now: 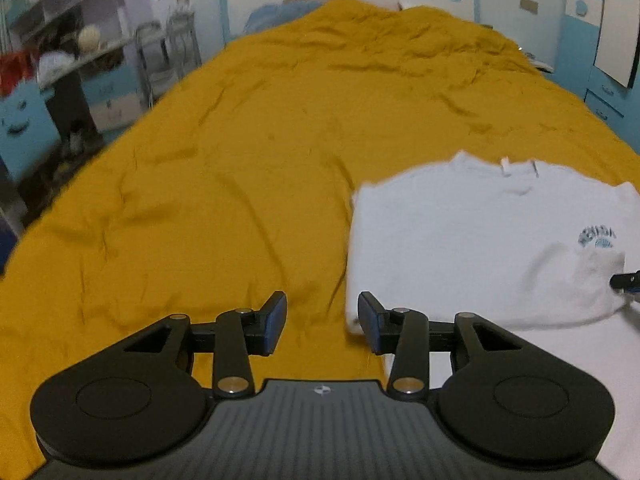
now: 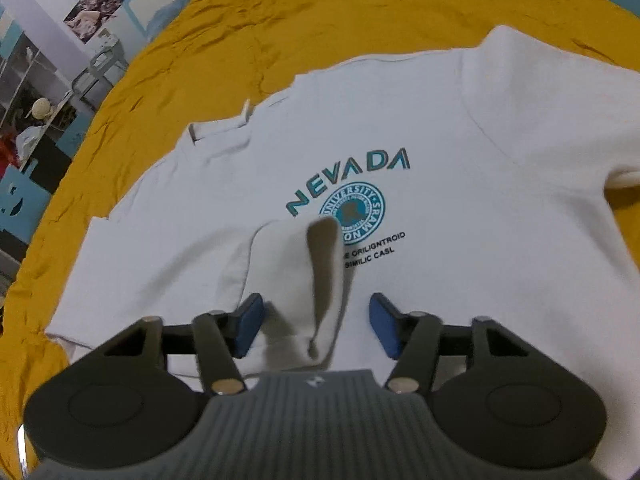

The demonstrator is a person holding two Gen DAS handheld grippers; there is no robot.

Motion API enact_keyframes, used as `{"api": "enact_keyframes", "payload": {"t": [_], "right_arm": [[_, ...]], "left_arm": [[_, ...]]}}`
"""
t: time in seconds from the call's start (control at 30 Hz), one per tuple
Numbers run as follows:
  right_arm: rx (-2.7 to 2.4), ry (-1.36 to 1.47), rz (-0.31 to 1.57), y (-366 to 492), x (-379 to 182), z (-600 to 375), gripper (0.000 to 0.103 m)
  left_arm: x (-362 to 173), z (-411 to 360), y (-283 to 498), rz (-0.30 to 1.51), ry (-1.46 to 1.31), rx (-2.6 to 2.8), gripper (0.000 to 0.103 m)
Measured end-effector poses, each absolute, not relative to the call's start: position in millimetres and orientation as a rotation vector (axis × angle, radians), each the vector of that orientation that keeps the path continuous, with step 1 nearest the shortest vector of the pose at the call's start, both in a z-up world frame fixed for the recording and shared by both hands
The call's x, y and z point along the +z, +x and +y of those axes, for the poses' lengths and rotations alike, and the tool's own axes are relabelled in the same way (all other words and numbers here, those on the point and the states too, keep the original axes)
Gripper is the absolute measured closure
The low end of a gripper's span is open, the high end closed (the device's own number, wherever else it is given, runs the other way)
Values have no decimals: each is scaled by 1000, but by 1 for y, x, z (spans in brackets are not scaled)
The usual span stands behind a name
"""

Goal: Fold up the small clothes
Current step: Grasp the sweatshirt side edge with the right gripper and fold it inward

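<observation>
A white T-shirt (image 2: 460, 128) with a teal NEVADA print (image 2: 348, 180) lies on the mustard-yellow bedspread (image 2: 320, 12). Its left side is folded in over the body. My right gripper (image 2: 316, 324) is open, and a raised fold of the left sleeve (image 2: 320, 276) stands loose between its jaws. In the left wrist view the shirt (image 1: 460, 240) lies at the right. My left gripper (image 1: 322, 322) is open and empty just above the bedspread (image 1: 240, 140), at the shirt's left folded edge. The tip of the right gripper (image 1: 626, 280) shows at the right edge.
The bed runs far ahead to a pillow (image 1: 280, 12) at the headboard. Shelves and a folding chair (image 1: 168, 52) stand along the left side of the bed. Blue drawers (image 1: 604, 104) stand at the far right.
</observation>
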State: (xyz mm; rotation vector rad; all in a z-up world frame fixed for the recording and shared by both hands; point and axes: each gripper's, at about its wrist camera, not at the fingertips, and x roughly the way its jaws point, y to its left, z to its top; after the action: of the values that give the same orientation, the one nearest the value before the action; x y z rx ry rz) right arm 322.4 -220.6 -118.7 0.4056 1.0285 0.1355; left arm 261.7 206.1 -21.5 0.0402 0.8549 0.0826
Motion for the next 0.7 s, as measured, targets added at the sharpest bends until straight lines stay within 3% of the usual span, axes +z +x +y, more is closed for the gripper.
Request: {"api": "enact_keyframes", "payload": {"t": [0.03,0.17,0.43,0.53,0.7], "right_arm": [[129,371,1022,322,-117,-215,101],[156,284,966,319,-94,-199,103],[291,183,794,347,9,-162,103],[338,174,748,363,44,-146,103],[362,140,591,371,107,-149,103]], "left_arm": [[-29,208,260,868,23,75,54],[-53,218,259,890,-94,16,54],[-92,204,289,901,-185,-12,50],[-104,207,293,912,-216,8,70],[-111,213,284,910,-257,-1,80]]}}
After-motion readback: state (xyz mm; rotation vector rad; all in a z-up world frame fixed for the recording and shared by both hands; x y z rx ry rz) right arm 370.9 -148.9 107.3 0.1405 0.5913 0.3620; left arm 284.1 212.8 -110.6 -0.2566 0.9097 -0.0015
